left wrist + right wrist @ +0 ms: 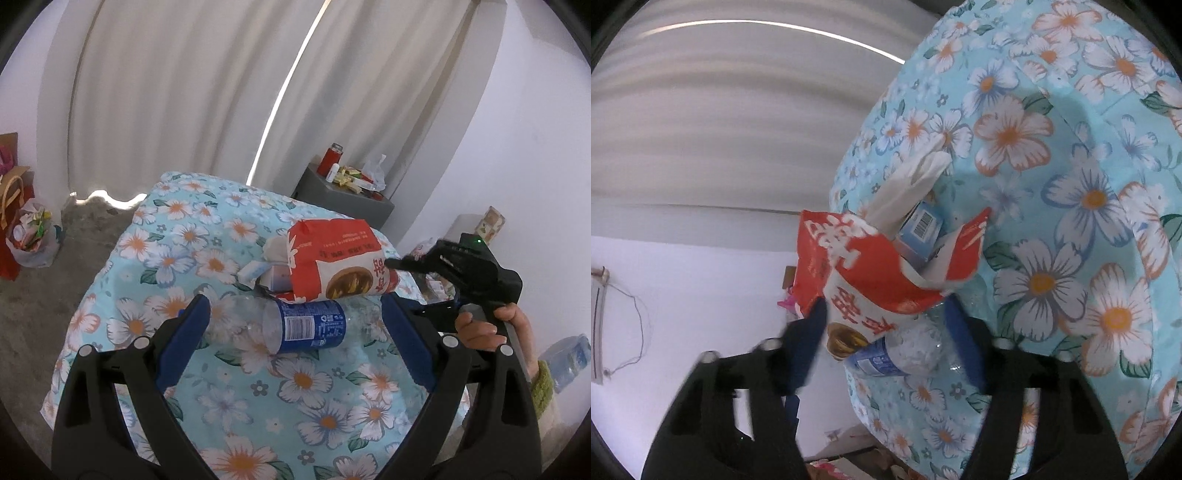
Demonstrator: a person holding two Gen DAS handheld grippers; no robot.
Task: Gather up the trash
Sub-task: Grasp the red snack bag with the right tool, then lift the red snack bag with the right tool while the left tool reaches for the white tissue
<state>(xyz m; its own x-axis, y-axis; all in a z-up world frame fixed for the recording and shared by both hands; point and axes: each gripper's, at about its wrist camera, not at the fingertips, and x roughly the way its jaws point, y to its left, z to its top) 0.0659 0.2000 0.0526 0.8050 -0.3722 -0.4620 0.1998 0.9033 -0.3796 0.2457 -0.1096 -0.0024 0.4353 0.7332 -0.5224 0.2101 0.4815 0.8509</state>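
A red-and-white paper bag (332, 258) lies on a small pile on the floral cloth (177, 236). A white tissue (275, 247) and a small box (277, 277) lie against its left end. Below it lies a crushed clear bottle with a blue label (310, 328). My left gripper (294, 308) is open, one pad on each side of the bottle and apart from it. In the right wrist view my right gripper (885, 306) has both pads against the sides of the paper bag (871, 280). The bottle (912, 350) lies under the bag, with the tissue (912, 184) and box (921, 225) sticking out beyond.
A grey side table (354, 199) with a red canister (330, 158) and wrappers stands behind the cloth. A plastic bag full of trash (31, 240) sits on the floor at left. A water jug (569, 358) stands low right. A hand (476, 328) grips the right gripper's handle.
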